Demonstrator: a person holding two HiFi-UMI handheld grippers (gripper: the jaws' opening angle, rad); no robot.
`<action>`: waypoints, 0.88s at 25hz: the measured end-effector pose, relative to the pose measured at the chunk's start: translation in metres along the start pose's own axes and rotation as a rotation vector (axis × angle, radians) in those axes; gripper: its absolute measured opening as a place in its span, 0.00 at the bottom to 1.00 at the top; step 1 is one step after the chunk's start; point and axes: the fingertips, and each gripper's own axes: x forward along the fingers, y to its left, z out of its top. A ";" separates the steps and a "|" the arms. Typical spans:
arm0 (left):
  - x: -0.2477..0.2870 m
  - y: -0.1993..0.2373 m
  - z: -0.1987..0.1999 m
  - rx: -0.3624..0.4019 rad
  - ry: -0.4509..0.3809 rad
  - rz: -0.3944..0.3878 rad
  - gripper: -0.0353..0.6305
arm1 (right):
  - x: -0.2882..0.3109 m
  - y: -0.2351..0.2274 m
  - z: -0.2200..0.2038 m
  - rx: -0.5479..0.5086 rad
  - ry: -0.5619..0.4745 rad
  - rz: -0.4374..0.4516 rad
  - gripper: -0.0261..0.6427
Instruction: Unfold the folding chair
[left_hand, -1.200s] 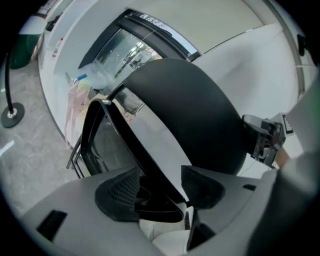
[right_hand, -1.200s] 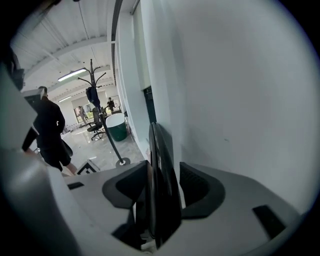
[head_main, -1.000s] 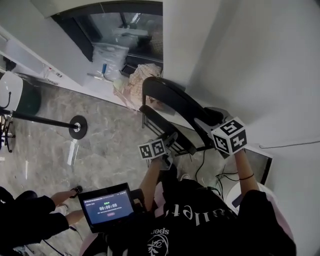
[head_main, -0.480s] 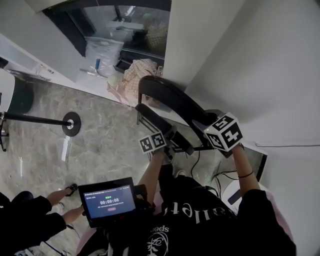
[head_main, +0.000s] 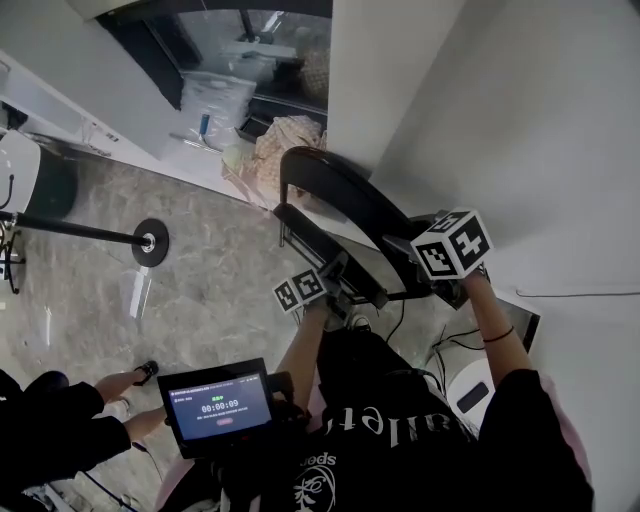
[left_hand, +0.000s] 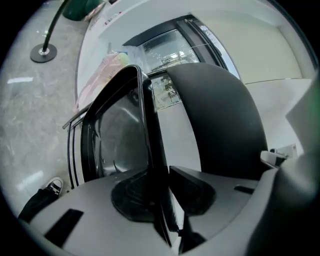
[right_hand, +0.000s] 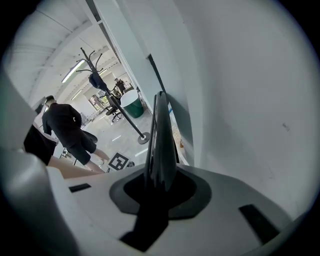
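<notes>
At twelve o'clock in the head view, close by the white wall (head_main: 520, 120), the black folding chair (head_main: 335, 190) stands on the marble floor (head_main: 200, 290), not opened out. The left gripper (left_hand: 161, 192), at the chair's seven o'clock side, has just been closing its jaws, which clench a thin black panel edge. The right gripper (right_hand: 157, 187), at four o'clock, has likewise been closing and grasps another thin edge of the chair.
</notes>
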 end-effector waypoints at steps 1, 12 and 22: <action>-0.003 0.000 -0.001 -0.001 -0.007 0.000 0.19 | -0.001 0.003 -0.001 0.000 -0.001 0.003 0.16; -0.041 0.008 -0.008 -0.042 -0.076 -0.041 0.18 | -0.005 0.051 -0.007 -0.040 -0.053 0.053 0.16; -0.077 0.027 -0.016 -0.096 -0.145 -0.005 0.19 | -0.002 0.099 -0.019 -0.151 -0.079 0.003 0.16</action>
